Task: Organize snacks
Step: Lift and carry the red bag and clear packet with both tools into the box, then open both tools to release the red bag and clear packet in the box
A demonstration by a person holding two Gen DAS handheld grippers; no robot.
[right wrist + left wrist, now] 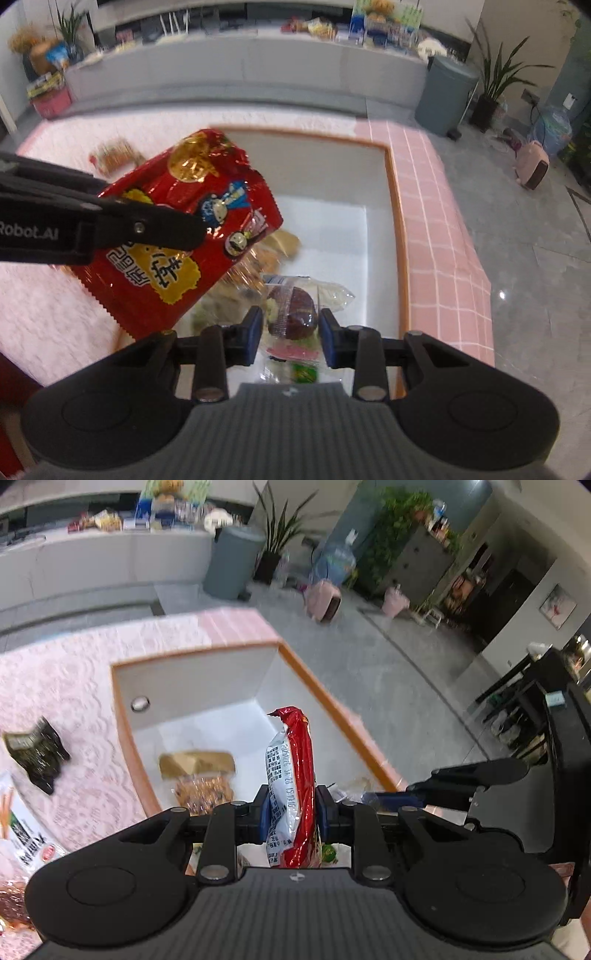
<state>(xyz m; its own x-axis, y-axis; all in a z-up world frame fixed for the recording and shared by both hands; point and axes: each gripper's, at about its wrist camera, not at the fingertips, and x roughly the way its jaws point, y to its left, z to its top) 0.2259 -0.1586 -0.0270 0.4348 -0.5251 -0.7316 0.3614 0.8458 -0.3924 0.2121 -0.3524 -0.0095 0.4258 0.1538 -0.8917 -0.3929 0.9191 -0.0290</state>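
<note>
My left gripper [291, 812] is shut on a red snack bag [297, 768], seen edge-on, and holds it above the orange-rimmed white box [332, 705]. In the right wrist view the same red bag [184, 229] hangs over the box's left rim, pinched by the left gripper's black fingers [147, 229]. My right gripper [290, 338] is open above the box [397, 229], with a clear-wrapped brown pastry [295, 310] lying in the box between its jaws. A brown cracker packet [201, 775] also lies in the box.
The box sits on a table with a pink lace cloth [66, 672] and pink tiled edge [436, 206]. A dark green packet [37, 753] and other snacks [26, 834] lie on the cloth. A cracker pack [114, 153] lies left of the box. Grey floor [388, 657] is to the right.
</note>
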